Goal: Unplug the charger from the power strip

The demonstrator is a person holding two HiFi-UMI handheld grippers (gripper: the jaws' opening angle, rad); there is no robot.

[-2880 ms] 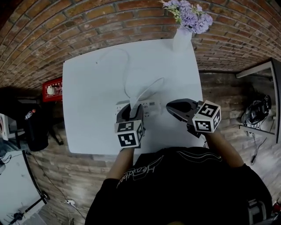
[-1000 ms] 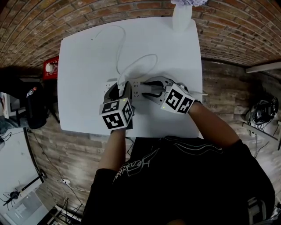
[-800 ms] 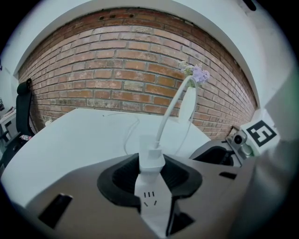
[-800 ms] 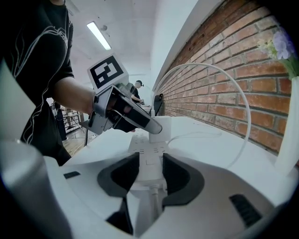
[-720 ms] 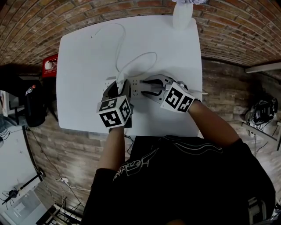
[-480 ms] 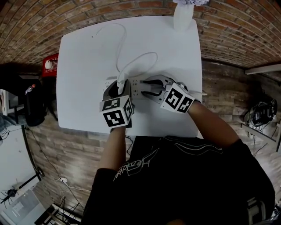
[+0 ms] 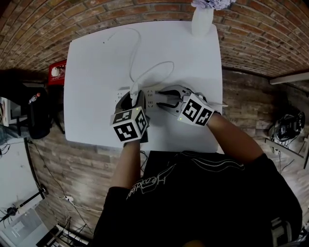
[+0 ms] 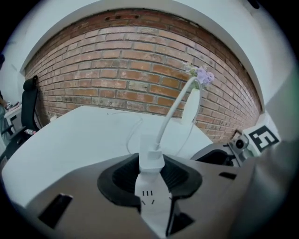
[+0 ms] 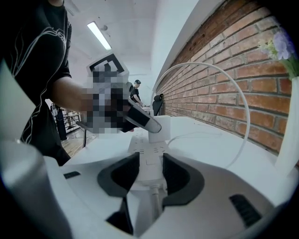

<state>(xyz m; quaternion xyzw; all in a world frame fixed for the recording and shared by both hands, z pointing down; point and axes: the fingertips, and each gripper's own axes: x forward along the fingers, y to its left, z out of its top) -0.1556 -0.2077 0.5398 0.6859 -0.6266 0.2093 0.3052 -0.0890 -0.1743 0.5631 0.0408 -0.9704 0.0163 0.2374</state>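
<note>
1. The left gripper (image 8: 150, 176) clamps a white charger (image 8: 151, 158) by its sides.
2. Its cable (image 8: 172, 112) arcs upward.
3. A power strip (image 8: 150, 205) lies just below.
4. Beyond are a white table (image 8: 70, 135), a vase (image 8: 190, 107) and a brick wall (image 8: 107, 70).

White vase (image 7: 202, 23), purple flowers (image 7: 212, 4), upright at far right corner of white surface (image 7: 91, 87). Brick wall (image 8: 117, 60) behind. Red object (image 7: 57, 72) beside left edge.

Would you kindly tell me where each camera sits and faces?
Head view: on the head, steeply down at the table; arms, torso, left gripper, right gripper show.
Left gripper view: on that gripper, facing the wall; its jaws clamp the charger.
Right gripper view: on that gripper, facing along the strip its jaws clamp.
Both gripper views show the charger.
</note>
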